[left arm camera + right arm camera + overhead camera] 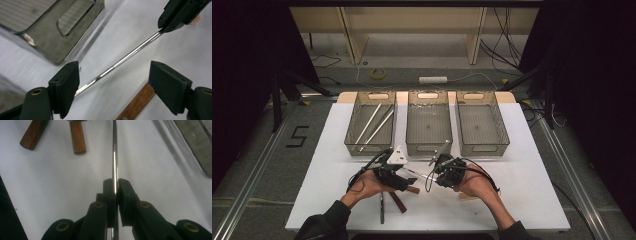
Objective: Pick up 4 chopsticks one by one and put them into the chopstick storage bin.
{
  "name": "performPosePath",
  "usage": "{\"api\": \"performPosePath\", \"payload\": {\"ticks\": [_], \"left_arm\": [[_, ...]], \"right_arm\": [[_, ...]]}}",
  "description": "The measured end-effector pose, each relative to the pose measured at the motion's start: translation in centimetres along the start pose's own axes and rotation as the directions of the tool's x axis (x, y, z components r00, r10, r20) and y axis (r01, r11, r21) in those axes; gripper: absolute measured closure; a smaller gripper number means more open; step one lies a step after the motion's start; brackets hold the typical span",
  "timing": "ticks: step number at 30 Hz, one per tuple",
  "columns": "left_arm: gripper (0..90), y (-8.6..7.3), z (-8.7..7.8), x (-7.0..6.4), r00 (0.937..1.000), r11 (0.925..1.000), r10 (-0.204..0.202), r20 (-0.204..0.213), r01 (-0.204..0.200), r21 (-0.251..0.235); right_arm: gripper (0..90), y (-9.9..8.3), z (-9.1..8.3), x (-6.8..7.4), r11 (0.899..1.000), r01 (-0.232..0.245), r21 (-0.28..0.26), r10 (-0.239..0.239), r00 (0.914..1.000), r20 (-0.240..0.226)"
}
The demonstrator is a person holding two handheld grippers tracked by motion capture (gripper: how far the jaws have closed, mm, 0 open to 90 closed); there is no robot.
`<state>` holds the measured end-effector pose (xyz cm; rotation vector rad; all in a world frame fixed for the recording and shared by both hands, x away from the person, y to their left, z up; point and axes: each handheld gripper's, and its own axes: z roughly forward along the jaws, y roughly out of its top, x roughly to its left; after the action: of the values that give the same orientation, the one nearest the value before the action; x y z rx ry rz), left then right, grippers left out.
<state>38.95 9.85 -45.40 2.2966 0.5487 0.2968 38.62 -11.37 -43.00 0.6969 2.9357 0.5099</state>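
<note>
Thin shiny metal rod (114, 150) runs off frame at 12 o'clock (its far end unseen); brown wooden handle (136, 103) cut at 6 o'clock.

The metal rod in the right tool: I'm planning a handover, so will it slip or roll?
The metal rod looks polished, so it may slide in the right tool. Thin and round, it would probably roll on the table. It appears stiff, staying straight.

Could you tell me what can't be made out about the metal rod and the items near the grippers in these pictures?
- The metal rod: its far end is cut off by the top edge of the right gripper view, where the right gripper clamps it.
- Wooden handle: the left gripper view's bottom edge and a finger hide the rest.
- High view: the left gripper covers the handled tools; type unclear.
</note>
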Motion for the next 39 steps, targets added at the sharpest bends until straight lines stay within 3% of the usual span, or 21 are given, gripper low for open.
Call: {"api": "performPosePath", "payload": {"ticks": [6,12,17,23,30,32,34,35,39], "left_arm": [[30.0,0.5,1.3,0.6,0.9978,0.9974,0.055,0.036,-0.057,0.045],[36.3,1.0,3.0,0.0,0.9865,0.9822,0.145,0.076,-0.153,0.108],[43.1,1.3,3.4,0.1,0.9830,0.9813,0.157,0.095,-0.166,0.097],[50.6,1.3,3.9,0.0,0.9734,0.9702,0.198,0.115,-0.212,0.118],[64.4,1.5,4.0,-0.3,0.9610,0.9554,0.255,0.107,-0.268,0.125],[69.1,1.6,3.9,-0.5,0.9539,0.9493,0.280,0.108,-0.292,0.117],[70.9,2.0,3.5,-0.6,0.9404,0.9346,0.321,0.112,-0.334,0.123],[71.8,2.1,3.3,-0.6,0.9368,0.9312,0.334,0.104,-0.345,0.117],[77.0,2.9,2.2,-1.2,0.9031,0.8946,0.417,0.102,-0.428,0.130]], "right_arm": [[85.4,0.1,-0.4,0.1,1.000,0.015,-0.005,-0.015,0.9999,-0.001],[85.4,0.2,-0.5,0.1,1.000,0.022,-0.003,-0.022,0.9998,0.000],[85.4,0.3,-0.7,0.2,0.999,0.041,-0.012,-0.041,0.9992,0.003],[85.4,0.4,-1.0,0.3,0.999,0.044,-0.016,-0.044,0.9990,0.003],[85.4,0.4,-1.1,0.3,0.998,0.050,-0.024,-0.050,0.9988,0.003],[85.3,0.3,-1.1,0.2,0.998,0.061,-0.023,-0.060,0.9982,0.006],[85.2,0.3,-1.3,0.1,0.998,0.066,-0.024,-0.066,0.9978,0.001],[85.1,0.2,-1.4,0.0,0.997,0.072,-0.032,-0.072,0.9974,0.004],[82.3,-0.1,-2.0,-0.6,0.994,0.088,-0.067,-0.088,0.9961,0.003]]}}
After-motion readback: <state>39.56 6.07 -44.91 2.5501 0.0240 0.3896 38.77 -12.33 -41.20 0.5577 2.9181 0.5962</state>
